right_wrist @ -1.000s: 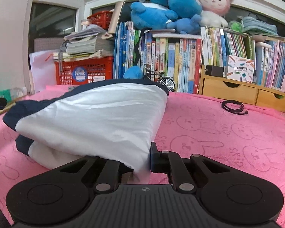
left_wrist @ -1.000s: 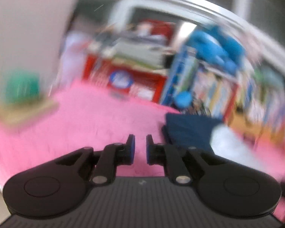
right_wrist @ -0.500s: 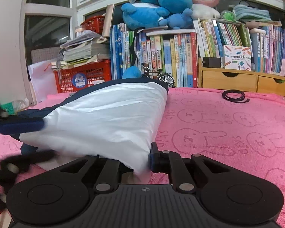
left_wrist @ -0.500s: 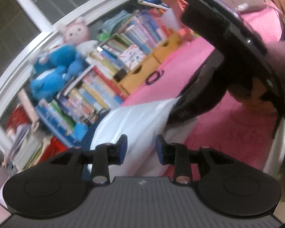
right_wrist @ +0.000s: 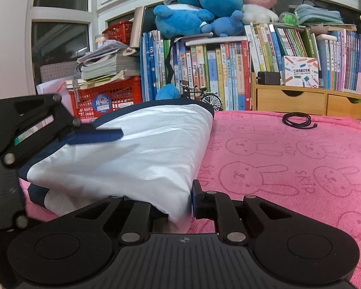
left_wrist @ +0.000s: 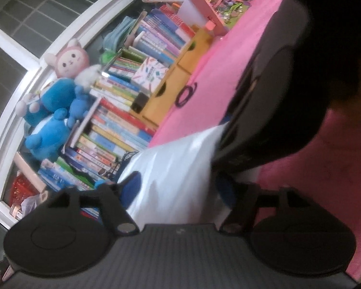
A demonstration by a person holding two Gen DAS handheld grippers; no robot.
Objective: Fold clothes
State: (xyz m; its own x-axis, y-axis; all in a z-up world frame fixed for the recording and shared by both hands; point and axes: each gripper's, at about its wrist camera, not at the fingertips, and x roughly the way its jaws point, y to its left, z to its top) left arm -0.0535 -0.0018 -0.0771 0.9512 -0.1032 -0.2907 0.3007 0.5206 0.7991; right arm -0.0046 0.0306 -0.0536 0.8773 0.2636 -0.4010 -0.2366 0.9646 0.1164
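Note:
A folded white garment with navy trim (right_wrist: 132,149) lies on the pink rabbit-print cloth (right_wrist: 288,168). My right gripper (right_wrist: 183,204) pinches the garment's near corner; its jaws are just beginning to open, with the cloth still pressed between them. My left gripper (left_wrist: 178,190) is rolled on its side at the garment's left edge. Its jaws are opening wide around the white fabric (left_wrist: 178,159), which sits between the blue pads. Its upper finger (right_wrist: 93,136) rests over the top layer. The right gripper's black body (left_wrist: 264,110) fills the left wrist view's right side.
A row of books (right_wrist: 228,72) with plush toys (right_wrist: 204,7) on top lines the back. A red basket (right_wrist: 108,98) with papers stands at the back left, wooden drawers (right_wrist: 300,101) at the back right. A coiled black cable (right_wrist: 298,120) lies on the cloth.
My left gripper swung in from the left, rolled onto its side, reached the garment's left edge and opened around it. The right gripper stayed put, holding the corner.

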